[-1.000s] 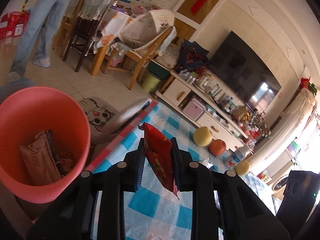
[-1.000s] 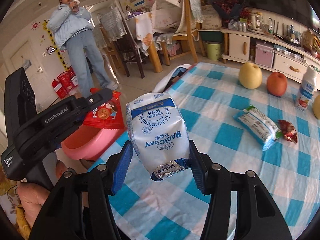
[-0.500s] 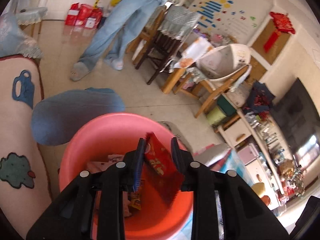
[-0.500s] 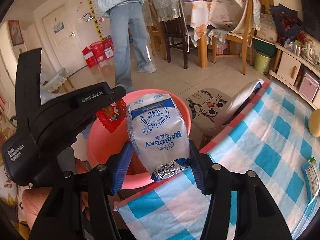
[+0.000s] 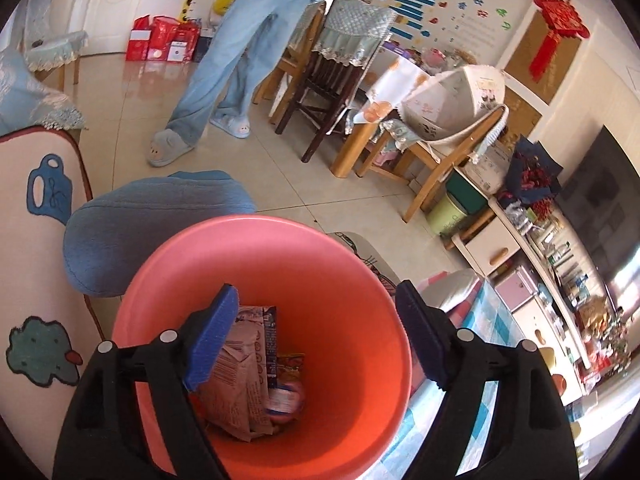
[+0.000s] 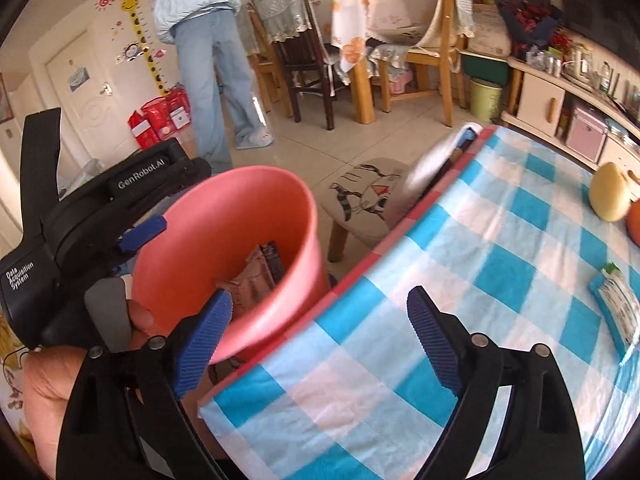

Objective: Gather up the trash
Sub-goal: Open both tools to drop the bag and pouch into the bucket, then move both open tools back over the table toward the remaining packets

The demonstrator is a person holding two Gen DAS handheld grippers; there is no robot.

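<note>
Left gripper [image 5: 316, 334] hangs over the pink bin [image 5: 360, 280]; its jaws are opening, nothing between them. Wrappers [image 5: 244, 380] lie at the bin's bottom. Right gripper [image 6: 320, 334] is above the near corner of the blue-checked table [image 6: 500, 272], jaws opening and empty. Bin stands just left of the table. One packet [image 6: 618, 308] lies at the table's right. Far off: tiled floor [image 5: 132, 120], chairs [image 5: 332, 60], a standing person [image 5: 240, 40].

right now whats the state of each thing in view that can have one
left gripper: jaws opening, nothing between them, over the bin
right gripper: jaws opening, nothing between them
round pink plastic bin: upright, open top, wrappers at the bottom
brown crumpled wrapper: lying in the bin
white and blue packet: lying on the checked tablecloth
</note>
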